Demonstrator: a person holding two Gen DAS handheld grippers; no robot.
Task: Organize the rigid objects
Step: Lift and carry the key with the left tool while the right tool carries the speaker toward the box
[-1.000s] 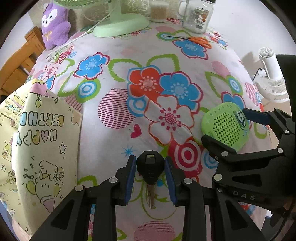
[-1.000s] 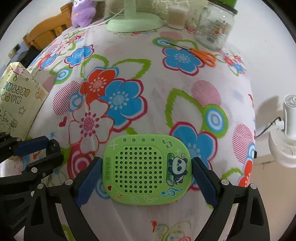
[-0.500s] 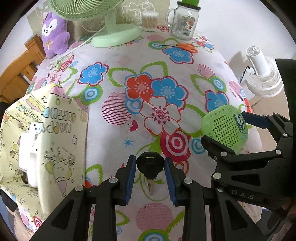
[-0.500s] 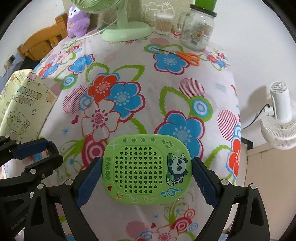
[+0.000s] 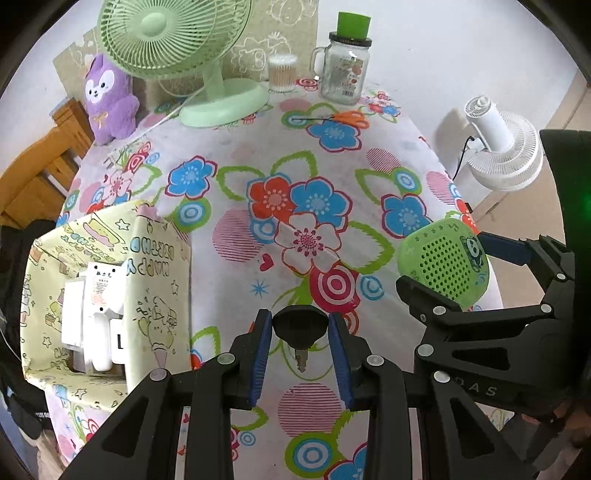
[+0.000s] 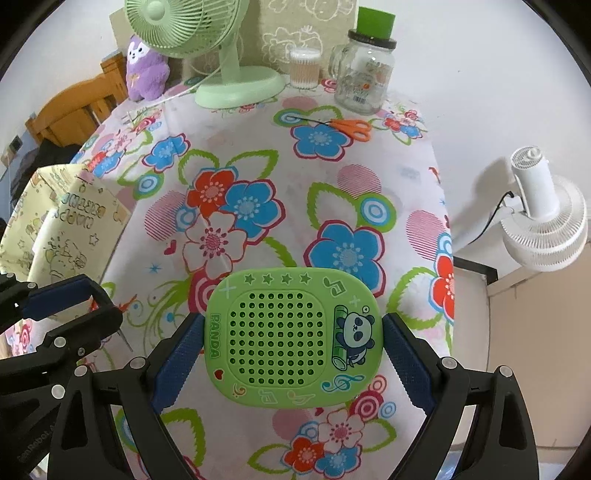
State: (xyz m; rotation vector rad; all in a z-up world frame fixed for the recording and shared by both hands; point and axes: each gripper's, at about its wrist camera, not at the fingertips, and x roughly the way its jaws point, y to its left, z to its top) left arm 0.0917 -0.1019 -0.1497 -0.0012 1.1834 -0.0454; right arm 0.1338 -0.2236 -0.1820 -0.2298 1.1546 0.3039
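Desk (image 5: pixel 240 155): covered by a white cloth printed with large blue, red and pink flowers; its near edge is cut off behind both sets of fingers.

Desk fan (image 5: pixel 173 33): pale green plastic, round wire-style grille, oval base, at the far end beyond the fingers; top of the grille cut off.

White fan (image 5: pixel 506 155): ribbed round housing, off the desk's right side, cord trailing.

Paper gift bag (image 5: pixel 155 258): pale yellow, cartoon print and lettering, open-topped, left of the left fingers. White boxy items inside; their labels are too small to read.

Plush toy (image 5: pixel 107 99): purple, fuzzy, white face, far left corner.

Glass jar (image 5: pixel 343 74): clear mug-shaped jar with handle, dark lid, green cap on top.

Cotton swab tub (image 5: pixel 282 72): small clear cylinder beside the jar.

Panda speaker (image 6: pixel 291 338): green, rounded-rectangular, soft-looking shell, grid of holes, panda picture, "PANDA" lettering. Held off the cloth, clamped by its left and right edges between the blue ribbed pads of the right gripper (image 6: pixel 291 354).

Scissors (image 5: pixel 347 117): orange handles, flat on the cloth, in front of the jar.

Key (image 5: pixel 301 332): black rounded plastic head, short metal blade pointing toward the camera, partly hidden by the head. Left gripper (image 5: pixel 300 354) clenched on the head, lifted clear of the cloth.
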